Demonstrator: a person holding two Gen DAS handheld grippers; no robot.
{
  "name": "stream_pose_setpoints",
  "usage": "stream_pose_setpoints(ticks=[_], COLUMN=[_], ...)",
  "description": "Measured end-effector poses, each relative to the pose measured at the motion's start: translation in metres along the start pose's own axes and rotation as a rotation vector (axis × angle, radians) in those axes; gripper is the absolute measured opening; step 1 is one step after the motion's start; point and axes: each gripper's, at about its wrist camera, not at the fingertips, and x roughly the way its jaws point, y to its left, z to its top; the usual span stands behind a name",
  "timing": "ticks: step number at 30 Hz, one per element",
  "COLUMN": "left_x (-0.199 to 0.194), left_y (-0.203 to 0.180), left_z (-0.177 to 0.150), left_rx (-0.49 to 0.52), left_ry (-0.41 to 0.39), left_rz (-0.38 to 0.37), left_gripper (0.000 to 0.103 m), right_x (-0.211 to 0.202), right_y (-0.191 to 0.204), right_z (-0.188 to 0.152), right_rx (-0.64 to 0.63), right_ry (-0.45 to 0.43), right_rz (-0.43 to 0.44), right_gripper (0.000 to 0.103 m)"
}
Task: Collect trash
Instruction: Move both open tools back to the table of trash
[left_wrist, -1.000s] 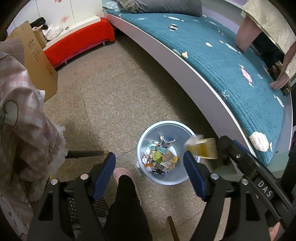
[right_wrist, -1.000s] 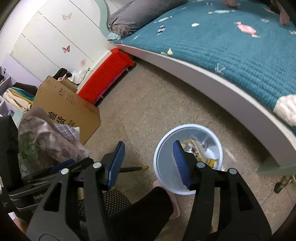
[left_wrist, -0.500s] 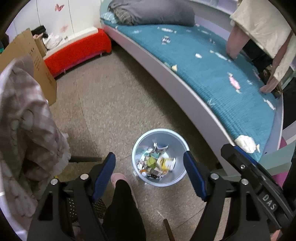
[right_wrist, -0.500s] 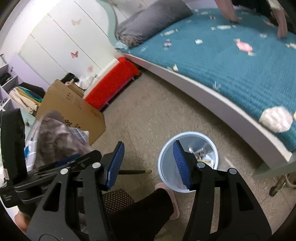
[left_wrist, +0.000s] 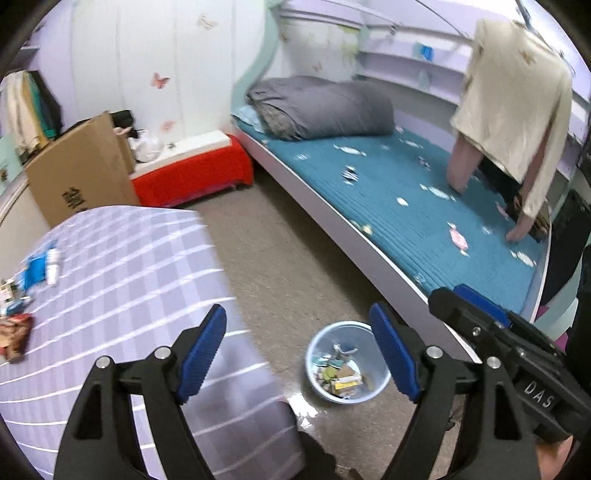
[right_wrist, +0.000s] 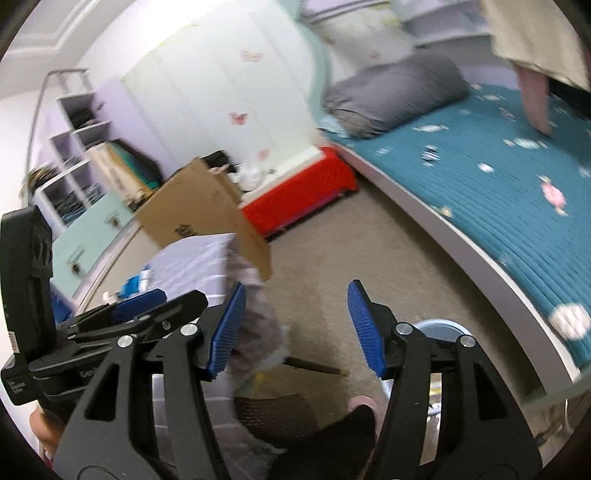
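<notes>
A bedroom with a speckled floor (left_wrist: 280, 258), a teal bed (left_wrist: 424, 206) at right and a checked tabletop (left_wrist: 122, 280) at left carrying scattered wrappers (left_wrist: 14, 332). A pale blue trash bin (left_wrist: 349, 365) stands on the floor beside the bed — holding mixed litter. The left hand-held gripper (left_wrist: 299, 354) and right hand-held gripper (right_wrist: 295, 328) both hover spread wide — nothing between their blue pads.

You see a lilac-and-white checked tabletop (left_wrist: 122, 266), a pale blue round plastic bin (left_wrist: 380, 384), a teal quilted bed (left_wrist: 413, 206), and a red-sided box (left_wrist: 192, 177).
</notes>
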Motion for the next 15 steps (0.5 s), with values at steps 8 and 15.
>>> stream_pose_setpoints(ticks=[8, 15], left_x=[-0.045, -0.052], left_y=[0.115, 0.245], left_z=[0.002, 0.006], left_rx=[-0.075, -0.196], left_ry=[-0.043, -0.003], left_rz=[0.172, 0.294], left_gripper=[0.079, 0.079], right_x=[0.057, 0.132], right_y=[0.124, 0.199], right_z=[0.009, 0.004], right_rx=[-0.188, -0.282], right_ry=[0.089, 0.211], right_rz=[0.117, 0.167], right_gripper=[0.058, 0.059])
